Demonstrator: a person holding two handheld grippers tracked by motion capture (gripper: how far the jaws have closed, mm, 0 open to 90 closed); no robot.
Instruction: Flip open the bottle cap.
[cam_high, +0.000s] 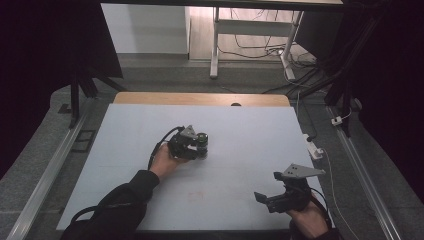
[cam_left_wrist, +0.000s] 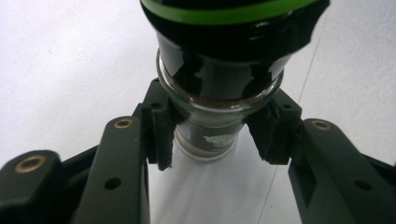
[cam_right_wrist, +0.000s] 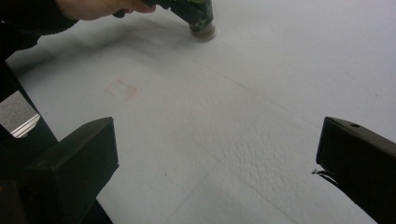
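On worktop (cam_high: 240, 150): glass jar (cam_left_wrist: 210, 126), upright
Left gripper (cam_left_wrist: 212, 135): fingers clamped on jar
Right gripper (cam_right_wrist: 217, 154): fingers spread, empty

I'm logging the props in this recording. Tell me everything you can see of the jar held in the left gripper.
The jar is small, of clear glass, with a black wrap and a green band higher up. Brownish contents show through the glass. It stands near the middle of the white table, its base on the surface. The left gripper is clamped on its glass sides.
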